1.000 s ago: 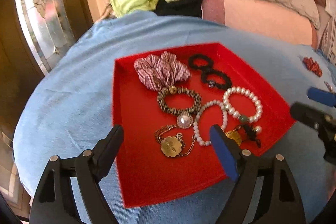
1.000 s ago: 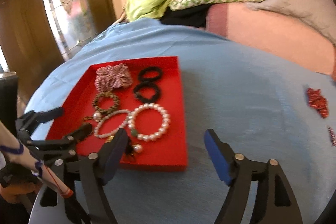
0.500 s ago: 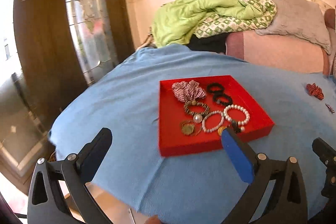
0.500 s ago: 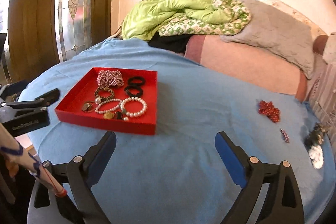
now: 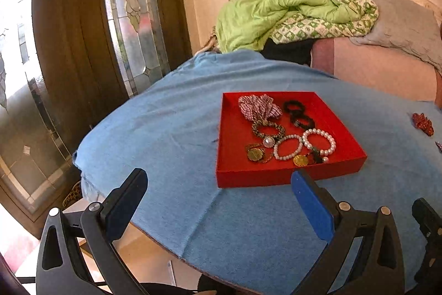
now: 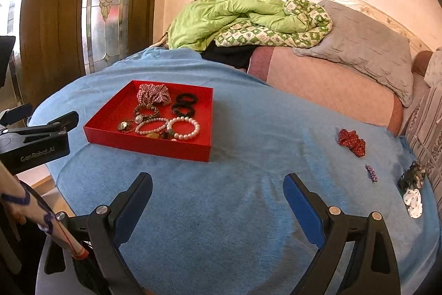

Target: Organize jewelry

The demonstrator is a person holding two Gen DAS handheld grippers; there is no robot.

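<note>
Both the left gripper [image 5: 218, 190] and right gripper [image 6: 218, 192] hover empty, jaws spread wide, above a blue tablecloth [image 6: 248, 212] near a red tray [image 6: 149, 147] of bracelets.

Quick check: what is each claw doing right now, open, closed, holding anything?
Left claw: open, holding nothing, above the blue cloth short of the red tray.
Right claw: open, holding nothing.

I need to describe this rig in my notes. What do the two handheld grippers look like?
The left gripper and right gripper match: black plastic frames with triangular cutouts, silver pivot screws and flat blue finger pads. White "GenRobot.AI" lettering marks the left one's body in the right wrist view.
</note>
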